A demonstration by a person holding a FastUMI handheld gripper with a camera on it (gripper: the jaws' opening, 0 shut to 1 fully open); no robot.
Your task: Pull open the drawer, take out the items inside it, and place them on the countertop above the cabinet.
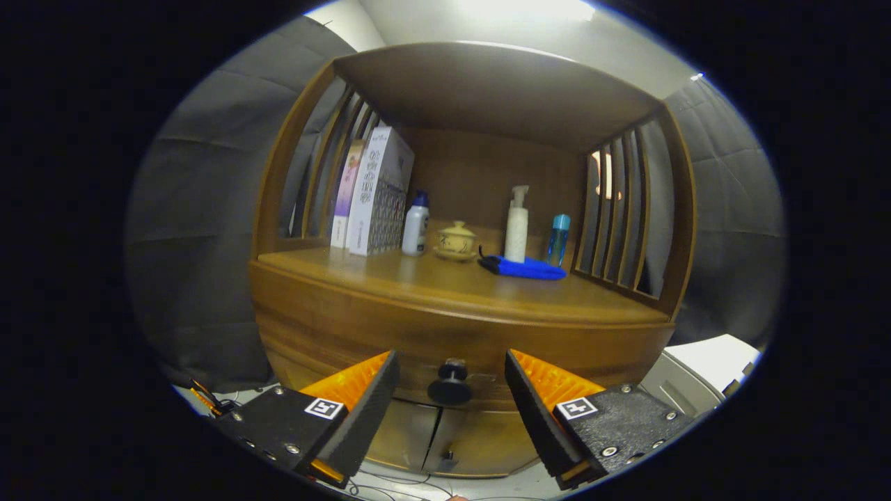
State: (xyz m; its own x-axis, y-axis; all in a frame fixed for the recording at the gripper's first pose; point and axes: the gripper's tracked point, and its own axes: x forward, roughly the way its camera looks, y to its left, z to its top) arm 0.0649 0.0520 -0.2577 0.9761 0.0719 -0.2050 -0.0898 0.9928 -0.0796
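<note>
Two fingers spread wide on gripper (452, 390), holding nothing; drawer knob (450, 386) sits dead centre between the tips, stem pointing straight back at us, drawer (418, 341) shut under countertop (418, 278).

gripper (451, 379) open around the closed drawer's knob (450, 384), not touching.

I am looking into a staged home corner inside a booth — a wooden cabinet (459, 306) with slatted sides stands against draped dark cloth (202, 229). On its countertop sit household toiletries: boxes (376, 191), a pump bottle (516, 226), a lidded cup (456, 240) — with white equipment (703, 372) beside the cabinet.
</note>
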